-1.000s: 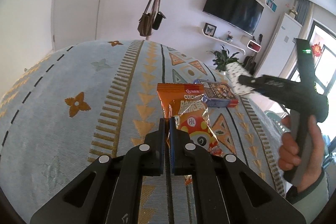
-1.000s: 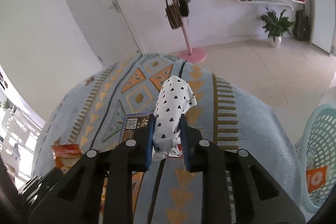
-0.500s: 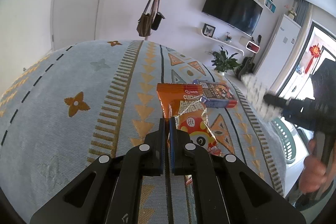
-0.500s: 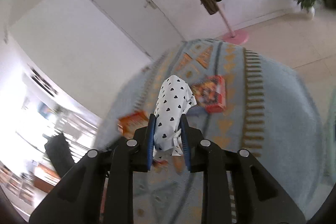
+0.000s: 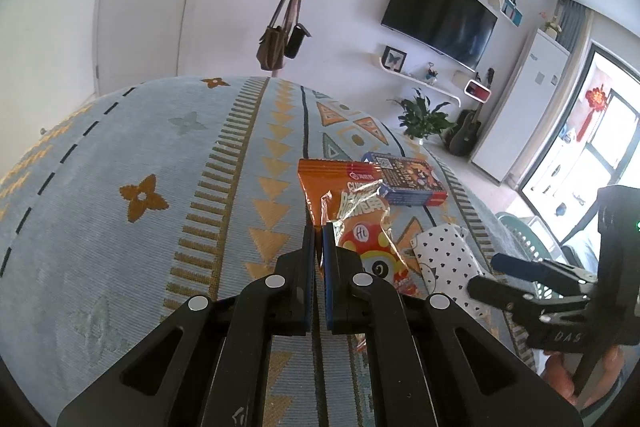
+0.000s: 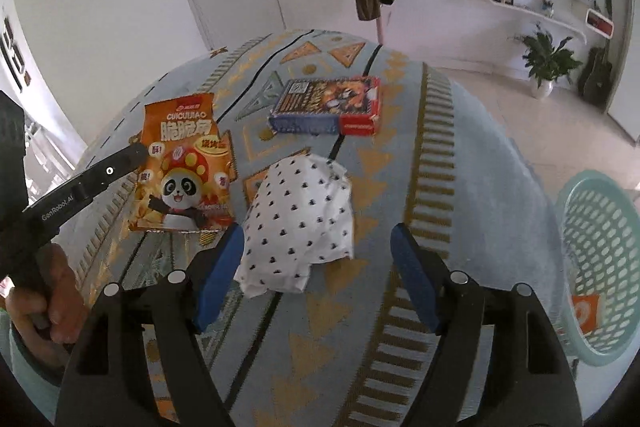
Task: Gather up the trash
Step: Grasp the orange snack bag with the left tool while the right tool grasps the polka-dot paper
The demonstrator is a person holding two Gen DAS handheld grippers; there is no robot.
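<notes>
A white wrapper with small black hearts (image 6: 302, 217) lies on the patterned cloth, between the open jaws of my right gripper (image 6: 316, 275); it also shows in the left wrist view (image 5: 446, 259). An orange snack bag with a panda (image 6: 182, 163) lies to its left. My left gripper (image 5: 318, 247) is shut, its tips at the edge of that orange bag (image 5: 352, 211); whether it pinches the bag I cannot tell. A blue and red box (image 6: 326, 105) lies further back. The right gripper (image 5: 504, 277) shows open at the right of the left wrist view.
A light green plastic basket (image 6: 600, 251) stands on the floor right of the table, holding an orange wrapper (image 6: 584, 311). The blue cloth with orange triangles (image 5: 160, 187) covers the table. A coat stand with bags (image 5: 280, 43), a TV and a potted plant stand behind.
My right gripper has opened and let go of the white heart wrapper, which now lies on the cloth near the orange bag. The left gripper has not moved.
</notes>
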